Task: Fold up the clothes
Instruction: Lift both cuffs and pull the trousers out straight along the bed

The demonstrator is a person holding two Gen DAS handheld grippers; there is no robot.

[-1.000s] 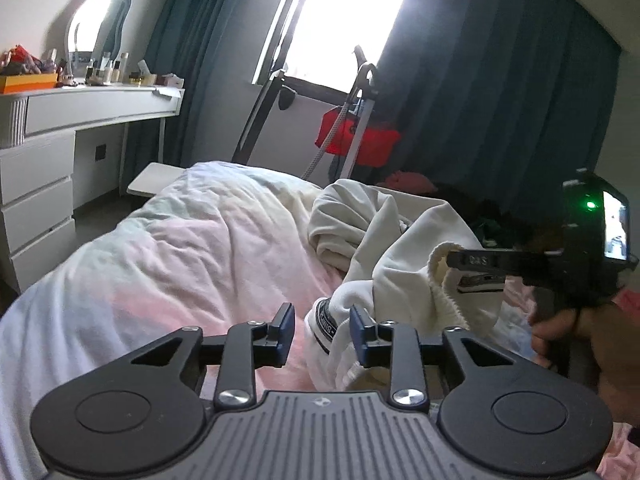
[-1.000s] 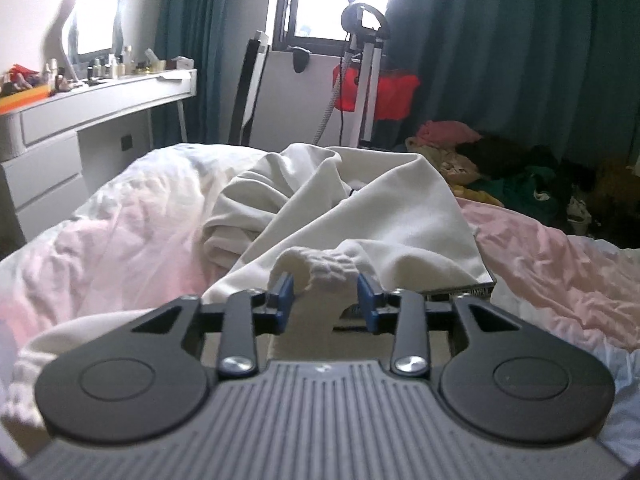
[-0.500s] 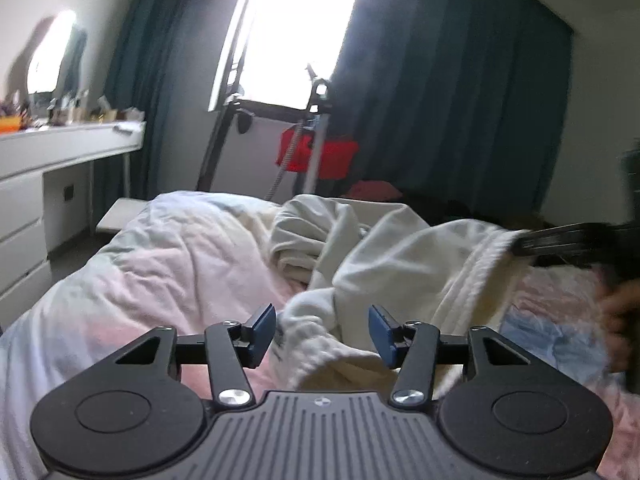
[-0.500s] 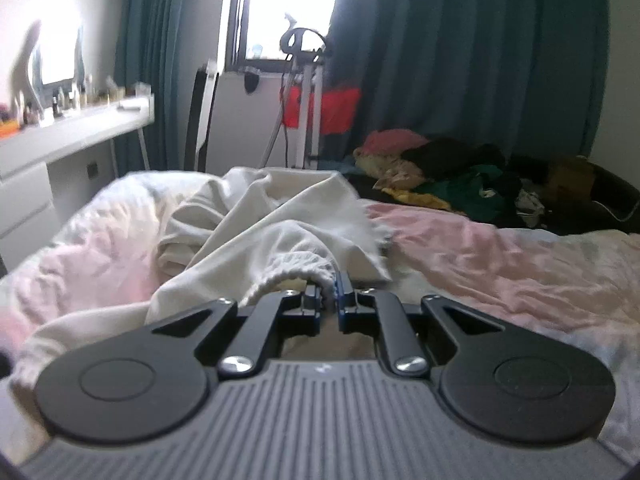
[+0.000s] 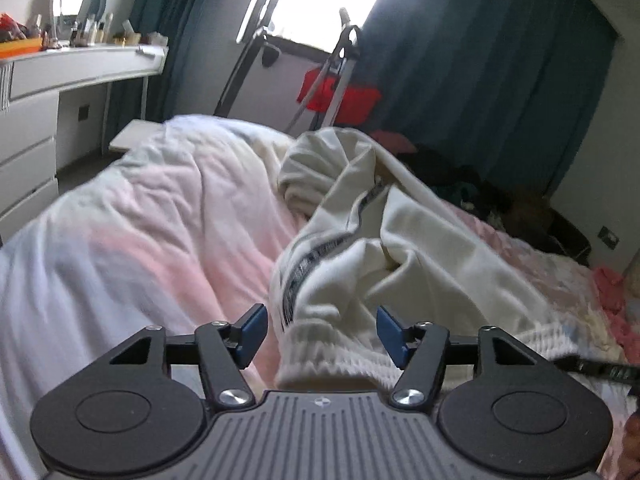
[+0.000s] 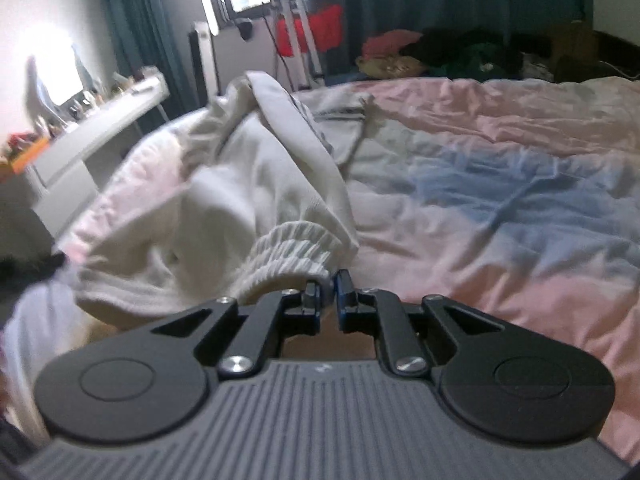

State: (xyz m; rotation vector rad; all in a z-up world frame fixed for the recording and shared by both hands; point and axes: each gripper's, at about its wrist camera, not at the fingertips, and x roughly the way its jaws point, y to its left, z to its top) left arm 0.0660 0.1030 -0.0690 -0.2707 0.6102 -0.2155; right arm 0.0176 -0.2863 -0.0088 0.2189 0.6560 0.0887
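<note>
One cream garment (image 5: pixel 420 248) lies crumpled on the bed (image 5: pixel 160 220), over a quilt of pink, white and pale blue patches. It has ribbed elastic cuffs, and a dark printed band runs along one seam (the lettering is too blurred to read).

The left gripper (image 5: pixel 318 330) has its two blue-tipped fingers (image 5: pixel 250 330) spreading apart; one ribbed cuff (image 5: pixel 328 356) sits between them, with a gap at each pad. The right gripper (image 6: pixel 327 294) has its two fingers pinched together on the edge of another ribbed cuff (image 6: pixel 288 256), and the cloth runs back from there in a raised fold.

Beyond the bed stand one white desk (image 5: pixel 80 68) crowded with small bottles, one mirror (image 6: pixel 56 68), dark teal curtains (image 5: pixel 480 60) and a heap of clothes (image 6: pixel 440 52) on the floor.
</note>
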